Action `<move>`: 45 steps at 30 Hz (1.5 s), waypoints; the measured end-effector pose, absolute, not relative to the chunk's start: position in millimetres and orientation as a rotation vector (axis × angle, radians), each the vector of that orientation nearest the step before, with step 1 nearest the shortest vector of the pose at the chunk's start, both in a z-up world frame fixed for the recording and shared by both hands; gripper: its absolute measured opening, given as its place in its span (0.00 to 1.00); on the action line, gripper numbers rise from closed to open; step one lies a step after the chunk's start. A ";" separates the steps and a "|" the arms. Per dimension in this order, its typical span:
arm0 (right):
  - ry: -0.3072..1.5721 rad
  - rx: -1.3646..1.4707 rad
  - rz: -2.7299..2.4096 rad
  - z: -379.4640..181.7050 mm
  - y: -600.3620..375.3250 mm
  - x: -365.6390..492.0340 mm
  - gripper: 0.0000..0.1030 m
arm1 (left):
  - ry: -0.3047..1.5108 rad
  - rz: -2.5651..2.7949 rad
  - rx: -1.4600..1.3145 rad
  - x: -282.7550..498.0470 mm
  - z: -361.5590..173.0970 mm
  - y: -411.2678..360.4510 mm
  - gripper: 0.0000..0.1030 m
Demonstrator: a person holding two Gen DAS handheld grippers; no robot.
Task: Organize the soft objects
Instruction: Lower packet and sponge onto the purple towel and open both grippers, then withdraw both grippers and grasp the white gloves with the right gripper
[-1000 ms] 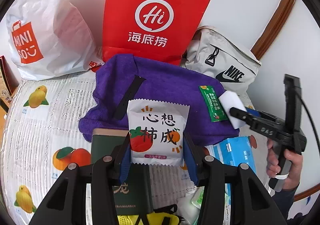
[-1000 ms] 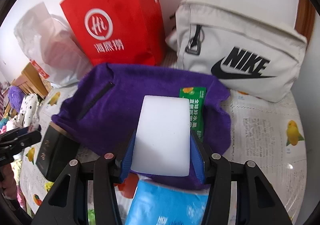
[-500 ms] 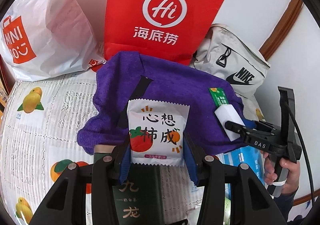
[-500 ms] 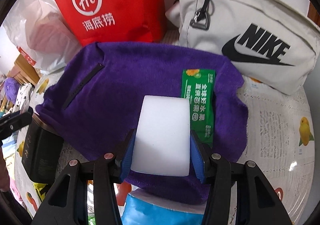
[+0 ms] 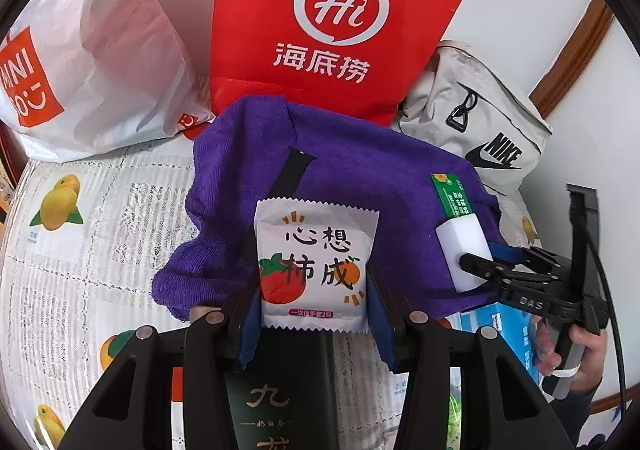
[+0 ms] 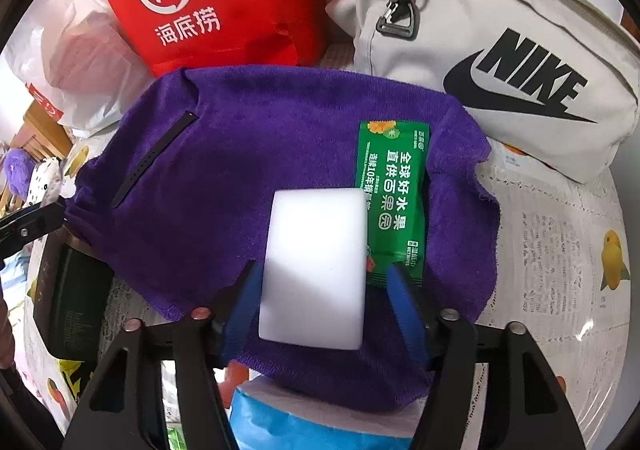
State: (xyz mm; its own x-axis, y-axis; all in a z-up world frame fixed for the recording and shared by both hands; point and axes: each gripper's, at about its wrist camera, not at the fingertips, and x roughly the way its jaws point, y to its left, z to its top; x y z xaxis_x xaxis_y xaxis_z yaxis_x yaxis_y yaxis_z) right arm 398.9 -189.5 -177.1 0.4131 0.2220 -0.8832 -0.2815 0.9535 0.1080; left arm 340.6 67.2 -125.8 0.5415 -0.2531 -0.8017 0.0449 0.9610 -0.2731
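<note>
A purple towel (image 5: 360, 170) (image 6: 260, 154) lies spread on the table, with a green wet-wipe packet (image 6: 396, 202) (image 5: 452, 194) and a black strap (image 6: 156, 158) on it. A white sponge block (image 6: 316, 266) (image 5: 460, 246) rests on the towel beside the green packet. My right gripper (image 6: 322, 272) (image 5: 476, 262) straddles the block; its jaws are opening and the blue pads stand off the block's sides. My left gripper (image 5: 312, 290) is shut on a white sachet (image 5: 316, 262) printed with a persimmon, held over the towel's near edge.
A red paper bag (image 5: 336, 18), a white plastic bag (image 5: 92, 50) and a grey Nike bag (image 6: 500, 50) stand behind the towel. A dark green box (image 5: 276, 390) and a blue tissue pack (image 6: 304, 422) lie in front. The fruit-print tablecloth (image 5: 80, 250) covers the table.
The right gripper came down with the white block onto the towel beside the green packet, then widened its jaws off it. The left gripper moved closer to the towel, still gripping the sachet.
</note>
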 end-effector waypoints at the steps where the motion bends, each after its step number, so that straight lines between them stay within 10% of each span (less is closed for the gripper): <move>1: 1.093 -0.061 0.317 -174.9 -189.8 397.7 0.69 | 0.987 -0.178 -0.235 341.9 -126.5 67.4 0.43; 33: 0.928 0.026 0.301 -124.7 -228.6 353.1 0.69 | 1.144 -0.087 -0.180 412.2 -162.3 54.5 0.44; 45: 0.940 0.049 0.328 -126.6 -221.1 339.7 0.69 | 1.167 -0.086 -0.190 402.8 -167.8 52.0 0.66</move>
